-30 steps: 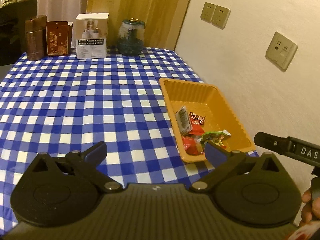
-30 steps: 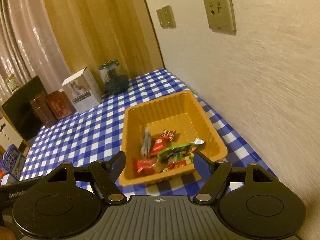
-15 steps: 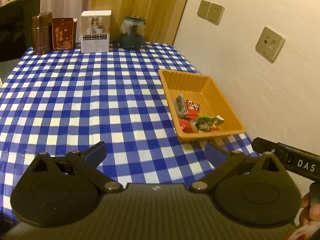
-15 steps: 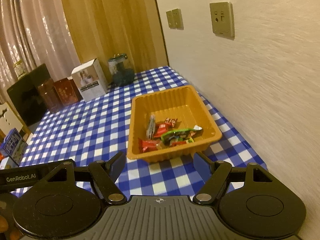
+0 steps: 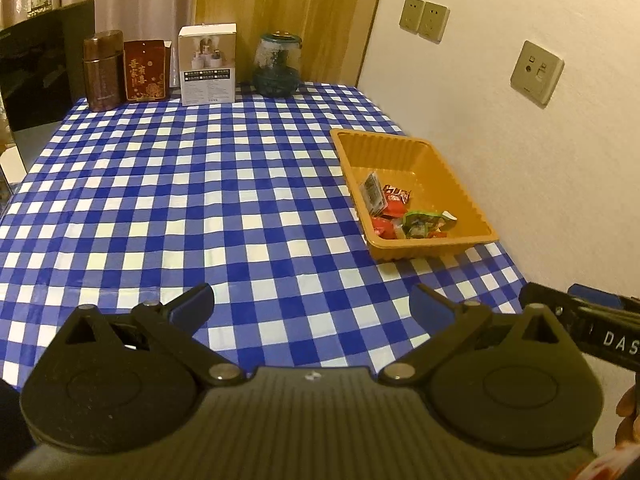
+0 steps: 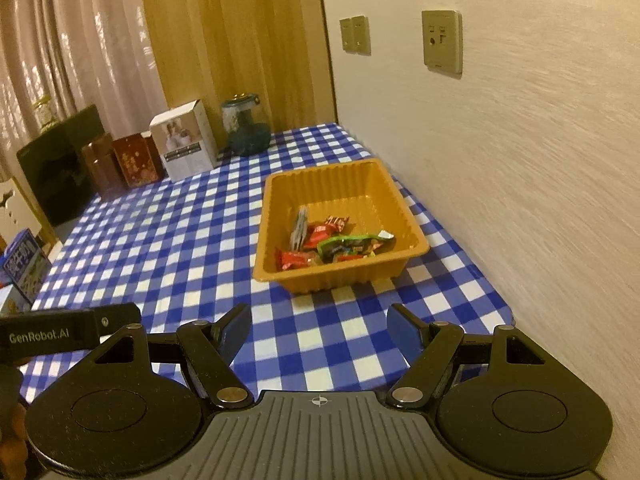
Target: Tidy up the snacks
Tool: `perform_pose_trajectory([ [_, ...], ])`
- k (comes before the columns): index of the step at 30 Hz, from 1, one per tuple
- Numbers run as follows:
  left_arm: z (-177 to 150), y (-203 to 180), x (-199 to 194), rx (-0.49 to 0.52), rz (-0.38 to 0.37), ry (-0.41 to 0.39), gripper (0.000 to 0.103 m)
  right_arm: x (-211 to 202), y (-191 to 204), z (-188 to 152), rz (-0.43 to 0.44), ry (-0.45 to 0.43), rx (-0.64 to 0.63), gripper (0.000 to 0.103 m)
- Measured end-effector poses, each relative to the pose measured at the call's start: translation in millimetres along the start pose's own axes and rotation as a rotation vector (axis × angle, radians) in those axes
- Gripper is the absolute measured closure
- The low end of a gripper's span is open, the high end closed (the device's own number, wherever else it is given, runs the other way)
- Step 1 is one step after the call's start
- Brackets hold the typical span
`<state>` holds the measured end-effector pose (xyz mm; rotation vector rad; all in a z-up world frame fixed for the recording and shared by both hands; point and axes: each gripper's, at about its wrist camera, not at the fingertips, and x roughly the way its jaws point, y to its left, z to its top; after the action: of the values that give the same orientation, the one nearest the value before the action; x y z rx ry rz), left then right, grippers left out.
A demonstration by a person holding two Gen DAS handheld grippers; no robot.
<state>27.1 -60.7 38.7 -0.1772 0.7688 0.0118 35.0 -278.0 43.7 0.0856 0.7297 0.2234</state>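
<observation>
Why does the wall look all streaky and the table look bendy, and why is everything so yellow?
Right wrist view: the wall is smeared into streaks, which is motion blur, while the orange tray stays fairly sharp. Left wrist view: the fisheye lens bows the checked tablecloth and darkens the picture's corners. Both views: warm, dim indoor light tints everything yellow.
</observation>
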Motion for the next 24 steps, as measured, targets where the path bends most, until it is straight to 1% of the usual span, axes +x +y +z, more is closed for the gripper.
perform_pose_trajectory([
  [4,-5,0,-10,0.009,-0.003,-0.001,0.0,-11,4,-5,0.001,-0.001,-0.009,0.028],
  [8,-9,2,-23,-0.007,-0.011,-0.025,0.0,-20,9,-7,-0.001,-0.006,-0.012,0.028],
  [14,-14,6,-37,-0.003,-0.005,-0.036,0.0,-31,17,-13,-0.001,-0.01,-0.025,0.028],
  [24,-19,6,-49,0.017,-0.006,-0.039,0.0,-42,28,-17,0.014,-0.026,-0.04,0.028],
])
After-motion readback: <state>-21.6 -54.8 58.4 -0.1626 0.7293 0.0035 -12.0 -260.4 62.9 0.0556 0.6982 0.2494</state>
